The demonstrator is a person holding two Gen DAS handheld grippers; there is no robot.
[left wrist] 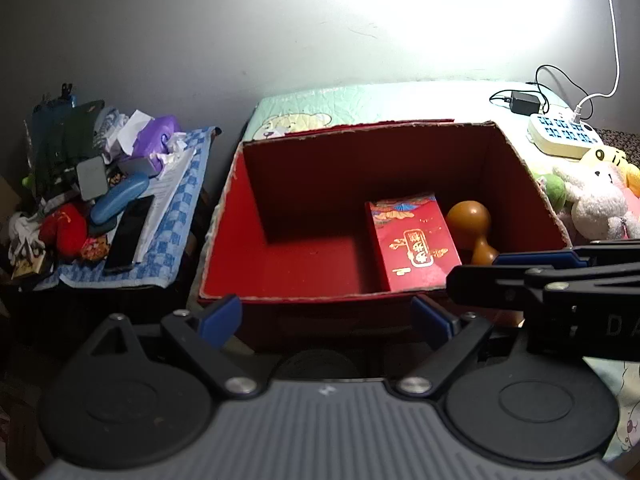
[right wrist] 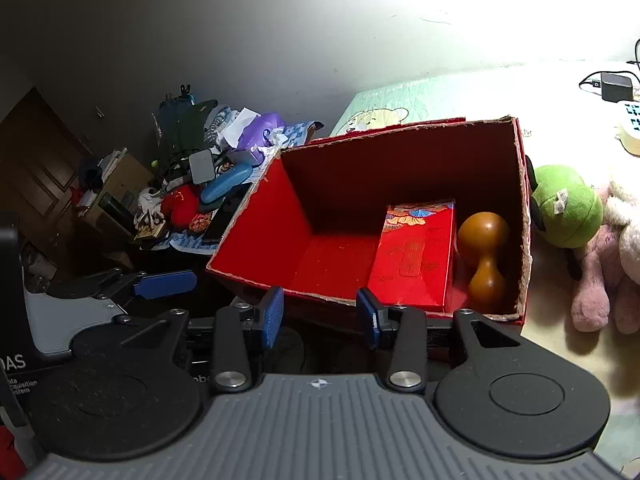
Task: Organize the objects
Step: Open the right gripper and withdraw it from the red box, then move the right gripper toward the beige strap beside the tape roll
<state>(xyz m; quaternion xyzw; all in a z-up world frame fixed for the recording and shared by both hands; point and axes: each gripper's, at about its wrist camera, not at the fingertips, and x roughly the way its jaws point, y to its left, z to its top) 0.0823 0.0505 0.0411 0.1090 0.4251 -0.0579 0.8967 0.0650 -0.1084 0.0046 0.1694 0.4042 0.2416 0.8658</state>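
Note:
An open red cardboard box (left wrist: 304, 256) (right wrist: 256, 248) stands on the bed. Inside it, at the right, lie a red decorated packet box (left wrist: 412, 240) (right wrist: 416, 256) and a brown wooden gourd (left wrist: 470, 220) (right wrist: 484, 252). My left gripper (left wrist: 326, 322) hovers just before the box's near wall, open, with nothing between its blue pads. My right gripper (right wrist: 320, 316) is also open and empty at the near wall; it reaches in from the right in the left wrist view (left wrist: 480, 272). One blue finger of the left gripper (right wrist: 160, 282) shows at the left in the right wrist view.
Right of the box lie plush toys (left wrist: 596, 200), one of them green (right wrist: 566, 212). A power strip (left wrist: 560, 136) with cables sits behind them. Left of the box, a side table with a checked cloth (left wrist: 176, 240) is piled with clutter: a blue case (left wrist: 118, 202), a black phone (left wrist: 130, 236).

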